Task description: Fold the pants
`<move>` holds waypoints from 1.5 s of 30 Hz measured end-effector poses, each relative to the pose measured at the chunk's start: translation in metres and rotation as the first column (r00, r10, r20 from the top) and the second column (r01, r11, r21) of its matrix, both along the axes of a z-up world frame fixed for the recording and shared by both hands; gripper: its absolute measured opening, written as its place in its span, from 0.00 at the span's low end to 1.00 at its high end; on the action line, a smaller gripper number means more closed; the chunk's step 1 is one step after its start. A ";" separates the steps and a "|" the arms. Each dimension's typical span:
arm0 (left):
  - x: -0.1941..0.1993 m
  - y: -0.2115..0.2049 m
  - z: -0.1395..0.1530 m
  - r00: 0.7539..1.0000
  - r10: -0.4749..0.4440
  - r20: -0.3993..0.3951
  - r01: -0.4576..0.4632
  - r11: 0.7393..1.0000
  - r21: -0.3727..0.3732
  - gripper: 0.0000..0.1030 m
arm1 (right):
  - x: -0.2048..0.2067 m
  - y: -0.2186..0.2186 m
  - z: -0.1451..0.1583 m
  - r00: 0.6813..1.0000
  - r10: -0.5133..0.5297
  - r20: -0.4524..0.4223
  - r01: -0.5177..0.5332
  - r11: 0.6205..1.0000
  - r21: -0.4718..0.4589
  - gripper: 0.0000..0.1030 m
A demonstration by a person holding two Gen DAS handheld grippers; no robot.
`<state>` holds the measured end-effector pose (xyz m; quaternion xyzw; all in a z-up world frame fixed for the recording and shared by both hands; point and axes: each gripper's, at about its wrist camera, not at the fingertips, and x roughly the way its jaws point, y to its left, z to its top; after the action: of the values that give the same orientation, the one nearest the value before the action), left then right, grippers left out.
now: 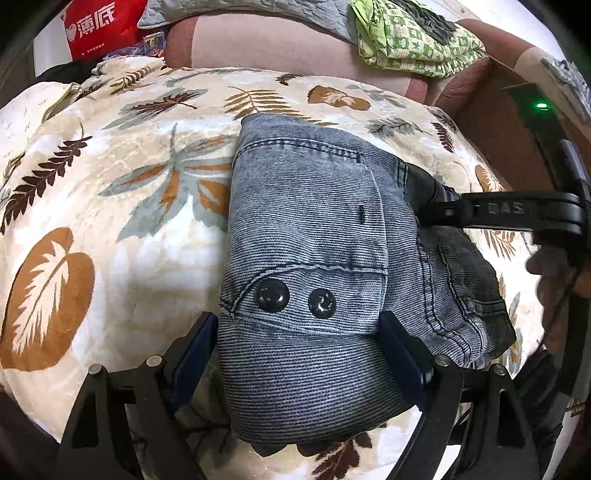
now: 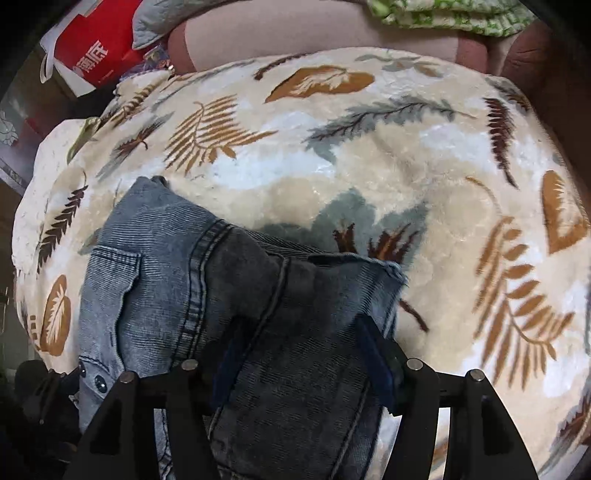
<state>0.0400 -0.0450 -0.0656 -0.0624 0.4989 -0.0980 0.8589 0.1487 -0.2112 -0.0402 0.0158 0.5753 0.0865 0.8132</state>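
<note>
At the far left of the left wrist view, a red bag with white characters stands behind a cream blanket printed with brown, ochre and grey leaves. The blanket covers a rounded surface in front of a pinkish sofa.

In the middle of the blanket lie the pants, blue-grey denim folded into a thick compact bundle. A flap with two dark snap buttons faces up near the camera. The left tongs stand wide apart with the near end of the bundle between them; both blue pads lie against the sides of the denim, so the tongs hold the pants across their full spread.

Further right, the right tongs reach in from the side, their tip tucked under a fold at the bundle's right edge. Above, a folded green patterned cloth sits on the sofa back.

In the right wrist view, the red bag appears top left and the blanket fills the frame. The pants sit low and left. The right tongs are partly open, with a darker layer of denim lying between the blue pads and over the left one; whether they pinch it firmly I cannot tell.
</note>
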 end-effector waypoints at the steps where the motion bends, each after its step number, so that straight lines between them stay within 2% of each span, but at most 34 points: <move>1: 0.000 0.001 0.000 1.000 0.002 -0.001 -0.002 1.000 -0.008 0.86 | -0.009 0.003 0.008 0.999 0.000 0.037 0.001 1.000 -0.030 0.63; 5: -0.004 0.008 0.010 1.000 0.017 0.013 -0.017 0.999 -0.044 0.85 | -0.043 0.019 0.040 0.980 0.056 0.191 -0.022 0.984 -0.178 0.66; 6: -0.006 0.010 0.015 0.999 0.025 0.030 -0.024 0.999 -0.041 0.85 | -0.048 0.020 0.046 0.974 0.062 0.216 -0.018 0.979 -0.203 0.70; 10: -0.018 0.024 0.043 0.986 0.097 0.139 -0.096 0.995 -0.014 0.85 | -0.069 0.016 0.071 0.945 0.066 0.321 0.030 0.958 -0.286 0.75; 12: -0.021 0.033 0.051 0.978 0.132 0.164 -0.133 0.991 -0.005 0.85 | -0.077 0.010 0.079 0.933 0.059 0.354 0.060 0.947 -0.316 0.79; 18: -0.019 0.050 0.047 0.974 0.192 0.121 -0.194 0.981 0.009 0.85 | -0.090 -0.008 0.085 0.924 0.024 0.383 0.112 0.938 -0.328 0.79; 26: -0.024 0.044 0.049 0.975 0.185 0.124 -0.192 0.981 0.041 0.85 | -0.104 -0.018 0.088 0.904 -0.007 0.427 0.181 0.912 -0.369 0.79; 31: -0.026 0.043 0.049 0.977 0.182 0.113 -0.188 0.981 0.049 0.85 | -0.109 -0.019 0.088 0.903 0.004 0.431 0.182 0.903 -0.390 0.82; 32: -0.026 0.043 0.049 0.978 0.181 0.108 -0.186 0.982 0.044 0.85 | -0.109 -0.021 0.086 0.908 0.004 0.419 0.169 0.911 -0.375 0.84; 34: -0.023 0.047 0.047 0.981 0.175 0.079 -0.176 0.984 0.001 0.85 | -0.106 -0.031 0.081 0.929 -0.028 0.369 0.138 0.951 -0.276 0.84; 35: -0.021 0.052 0.047 0.982 0.176 0.060 -0.175 0.984 -0.029 0.85 | -0.103 -0.041 0.076 0.948 -0.064 0.311 0.118 0.981 -0.157 0.84; 36: -0.016 0.060 0.045 0.983 0.179 0.031 -0.176 0.981 -0.085 0.85 | -0.100 -0.056 0.069 0.968 -0.102 0.230 0.103 0.995 0.007 0.84; 37: -0.014 0.064 0.043 0.984 0.176 0.008 -0.173 0.976 -0.129 0.85 | -0.097 -0.066 0.061 0.978 -0.123 0.171 0.104 0.988 0.118 0.84; 39: 0.003 0.079 0.035 0.984 0.162 -0.074 -0.176 0.948 -0.266 0.85 | -0.091 -0.090 0.038 0.989 -0.143 0.028 0.125 0.934 0.335 0.84; 40: 0.009 0.082 0.033 0.983 0.158 -0.088 -0.177 0.943 -0.282 0.85 | -0.089 -0.097 0.030 0.990 -0.144 -0.004 0.134 0.909 0.394 0.84; 42: 0.024 0.082 0.028 0.984 0.142 -0.109 -0.168 0.945 -0.282 0.85 | -0.085 -0.109 0.012 0.986 -0.154 -0.058 0.164 0.881 0.444 0.84; 45: 0.040 0.065 0.026 0.991 0.053 -0.122 -0.092 0.936 -0.339 0.85 | -0.075 -0.114 -0.010 0.982 -0.133 -0.131 0.185 0.794 0.580 0.84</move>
<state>0.0801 0.0201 -0.0400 -0.2352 0.5182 -0.1481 0.8088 0.0740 -0.3249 -0.0502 0.3191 0.5501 0.1911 0.7477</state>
